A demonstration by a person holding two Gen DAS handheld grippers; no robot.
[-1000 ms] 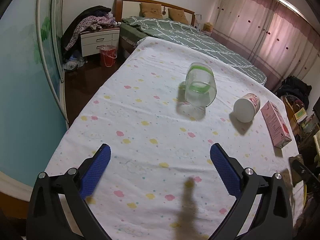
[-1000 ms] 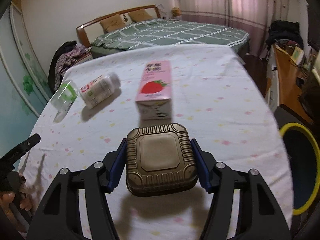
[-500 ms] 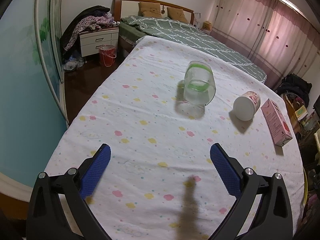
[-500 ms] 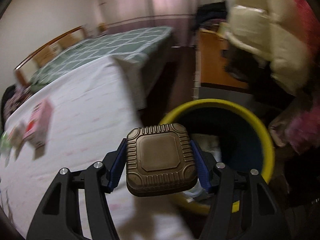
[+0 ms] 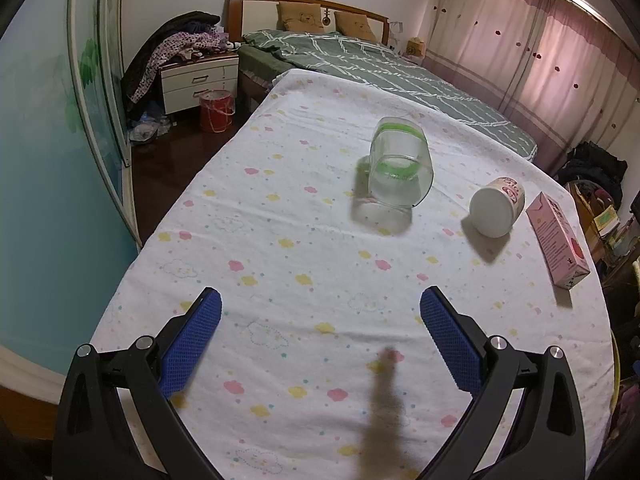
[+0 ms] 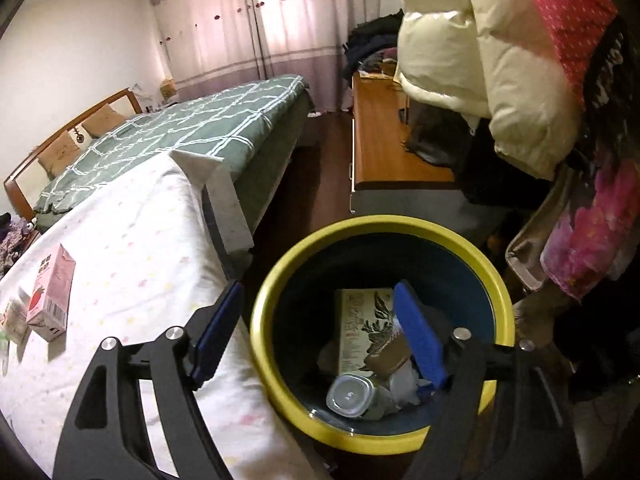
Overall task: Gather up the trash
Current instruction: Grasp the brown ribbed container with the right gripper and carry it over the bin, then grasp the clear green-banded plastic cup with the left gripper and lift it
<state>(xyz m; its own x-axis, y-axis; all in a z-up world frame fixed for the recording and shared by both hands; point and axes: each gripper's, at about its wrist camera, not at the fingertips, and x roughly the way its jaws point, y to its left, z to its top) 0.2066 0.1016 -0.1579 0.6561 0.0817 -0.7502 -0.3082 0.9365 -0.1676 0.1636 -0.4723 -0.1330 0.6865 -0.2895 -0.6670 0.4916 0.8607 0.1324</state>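
My right gripper [image 6: 320, 300] is open and empty above the yellow-rimmed bin [image 6: 272, 292] beside the table. In the bin lie a brown container [image 6: 386, 356], a printed box [image 6: 358, 320], a clear jar [image 6: 350, 394] and crumpled scraps. My left gripper [image 5: 320, 306] is open and empty over the near part of the cloth-covered table [image 5: 280, 280]. Farther on the table lie a clear jar with a green band [image 5: 400, 164], a white bottle [image 5: 496, 206] and a pink carton [image 5: 558, 240]. The pink carton also shows in the right wrist view [image 6: 52, 292].
A bed with a green quilt [image 5: 380, 64] stands behind the table. A nightstand [image 5: 196, 82] and a red bucket [image 5: 216, 110] are at the far left. A wooden desk [image 6: 384, 152] and hanging coats [image 6: 480, 60] crowd the bin's far side.
My right gripper swung from the table to above the bin, opened, and let go of the brown container, which now lies in the bin. The left gripper has barely moved.
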